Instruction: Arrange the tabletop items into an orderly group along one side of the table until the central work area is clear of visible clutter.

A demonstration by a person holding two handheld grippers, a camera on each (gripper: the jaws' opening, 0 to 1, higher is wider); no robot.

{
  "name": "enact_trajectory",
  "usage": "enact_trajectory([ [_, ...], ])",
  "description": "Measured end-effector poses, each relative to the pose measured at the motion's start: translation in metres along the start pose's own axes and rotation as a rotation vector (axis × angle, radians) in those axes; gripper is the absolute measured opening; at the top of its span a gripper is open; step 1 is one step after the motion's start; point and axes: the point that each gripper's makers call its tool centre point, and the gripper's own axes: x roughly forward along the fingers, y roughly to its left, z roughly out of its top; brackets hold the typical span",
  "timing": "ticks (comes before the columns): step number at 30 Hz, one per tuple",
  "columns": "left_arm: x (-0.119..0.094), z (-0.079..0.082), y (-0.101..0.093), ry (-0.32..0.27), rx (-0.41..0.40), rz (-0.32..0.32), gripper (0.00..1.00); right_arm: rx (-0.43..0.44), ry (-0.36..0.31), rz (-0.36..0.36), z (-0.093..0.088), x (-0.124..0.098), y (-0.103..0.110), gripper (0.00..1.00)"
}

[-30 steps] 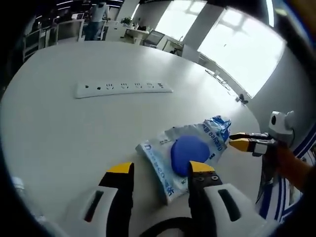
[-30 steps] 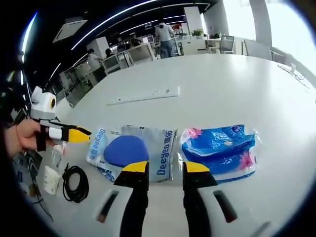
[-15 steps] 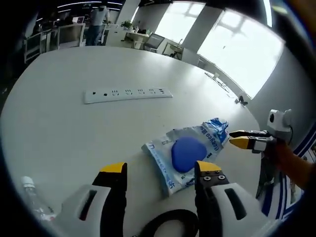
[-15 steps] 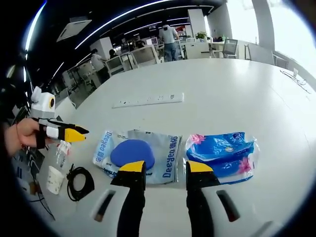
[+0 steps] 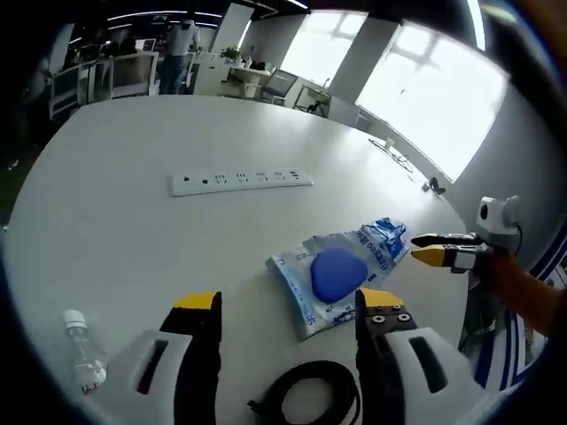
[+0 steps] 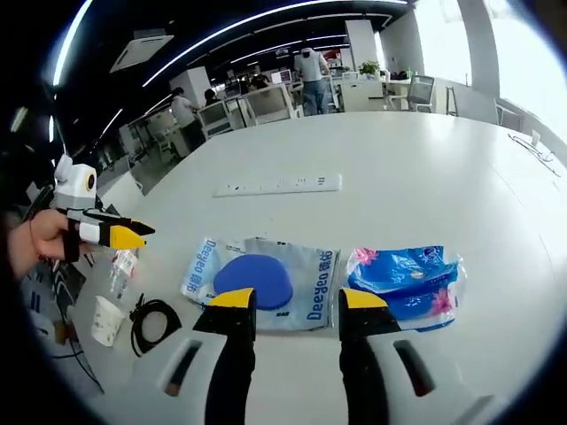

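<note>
A white plastic bag holding a blue pad (image 5: 332, 274) (image 6: 266, 282) lies flat on the white table (image 5: 133, 230). A blue tissue pack (image 6: 407, 279) (image 5: 387, 234) lies right beside it. My left gripper (image 5: 290, 305) hovers open above the table, short of the bag, with nothing between its jaws. My right gripper (image 6: 298, 301) is open too, held over the near edges of the bag and the tissue pack. Each gripper shows in the other's view, off the table's edge: the right gripper (image 5: 427, 249) and the left gripper (image 6: 124, 232).
A white power strip (image 5: 241, 181) (image 6: 282, 186) lies farther across the table. A small clear bottle (image 5: 81, 354) (image 6: 120, 266), a coiled black cable (image 5: 314, 398) (image 6: 152, 317) and a paper cup (image 6: 106, 320) sit near the edge. People and desks stand in the background.
Both views have pulled back from the table and take in more of it. The bottle and the cable have come into the left gripper view. Nothing on the table has moved.
</note>
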Motion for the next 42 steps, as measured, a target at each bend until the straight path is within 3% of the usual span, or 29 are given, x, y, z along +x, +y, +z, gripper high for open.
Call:
enact_trajectory([
  [16,-0.043,0.002,0.002,-0.053,0.000,0.016,0.64,-0.031,-0.019,0.043,0.012,-0.013,0.026,0.40],
  [42,-0.120,-0.014,0.016,-0.127,-0.020,0.080,0.64,-0.126,-0.005,0.183,0.017,-0.017,0.103,0.41],
])
